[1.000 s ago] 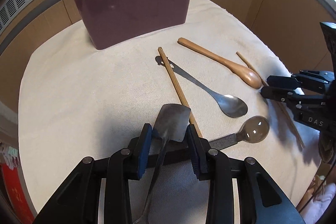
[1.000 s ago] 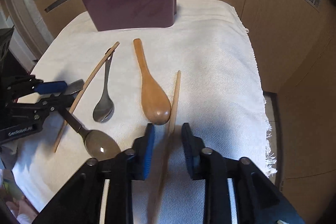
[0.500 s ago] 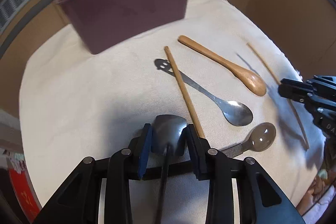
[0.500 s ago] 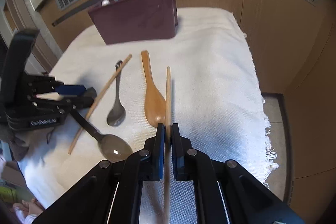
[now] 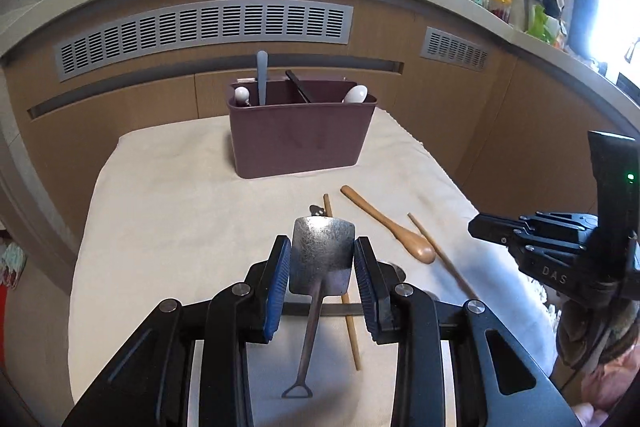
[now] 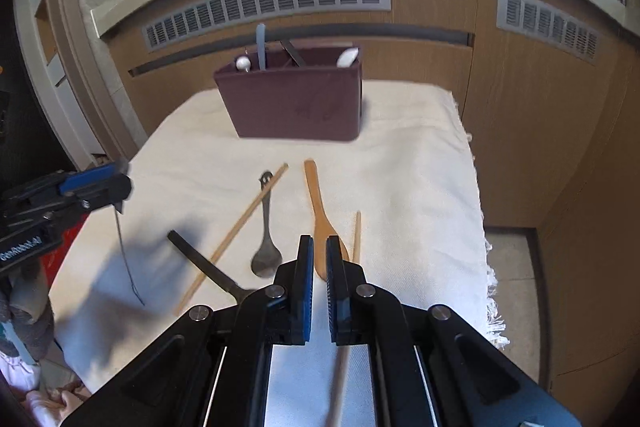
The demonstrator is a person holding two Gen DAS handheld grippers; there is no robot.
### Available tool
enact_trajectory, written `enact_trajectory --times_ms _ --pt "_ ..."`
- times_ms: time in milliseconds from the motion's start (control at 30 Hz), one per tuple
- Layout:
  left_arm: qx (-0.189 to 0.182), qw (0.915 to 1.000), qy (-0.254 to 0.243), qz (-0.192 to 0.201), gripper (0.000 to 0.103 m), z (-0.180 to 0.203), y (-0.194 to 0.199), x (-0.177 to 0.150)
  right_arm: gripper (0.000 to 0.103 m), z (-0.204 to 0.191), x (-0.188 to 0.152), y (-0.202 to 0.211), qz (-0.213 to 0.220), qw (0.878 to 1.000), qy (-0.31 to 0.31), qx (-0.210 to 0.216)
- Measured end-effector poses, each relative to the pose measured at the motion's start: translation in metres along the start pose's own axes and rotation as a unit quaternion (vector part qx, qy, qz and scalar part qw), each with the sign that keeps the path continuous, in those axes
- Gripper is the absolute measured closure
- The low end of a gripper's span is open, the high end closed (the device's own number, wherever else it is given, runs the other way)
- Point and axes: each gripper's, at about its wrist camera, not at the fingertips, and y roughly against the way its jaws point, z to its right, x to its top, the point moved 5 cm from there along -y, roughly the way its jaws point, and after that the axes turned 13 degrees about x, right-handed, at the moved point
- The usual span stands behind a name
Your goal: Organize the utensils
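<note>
Left gripper [image 5: 322,281] is clamping a metal spatula [image 5: 323,259] by its blade, handle hanging down toward the camera, clear of the table [image 5: 168,227]. Right gripper [image 6: 317,281] is pinching a chopstick [image 6: 356,239], whose long axis is pointing away. Caddy [image 5: 300,135] is standing straight ahead, well beyond both grippers, so each utensil is facing a forward carry.
</note>
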Motion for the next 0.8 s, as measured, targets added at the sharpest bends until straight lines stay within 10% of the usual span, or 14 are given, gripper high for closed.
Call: enact_trajectory --times_ms 133,333,467,800 --pt "0.013 0.9999 0.008 0.007 0.07 -0.008 0.007 -0.005 0.056 0.012 -0.024 -0.021 -0.052 0.999 -0.007 -0.014" --pt "0.01 0.9997 0.02 0.004 0.071 -0.015 0.01 -0.013 0.055 0.022 -0.027 -0.053 -0.087 0.996 -0.013 -0.023" --pt "0.007 0.9997 0.023 -0.003 0.071 -0.019 0.009 -0.019 0.097 0.013 -0.026 -0.055 -0.11 0.992 0.033 -0.047" --pt "0.004 0.9983 0.009 -0.058 0.07 -0.016 -0.019 -0.034 0.098 0.005 -0.02 -0.003 -0.042 0.999 -0.013 -0.014"
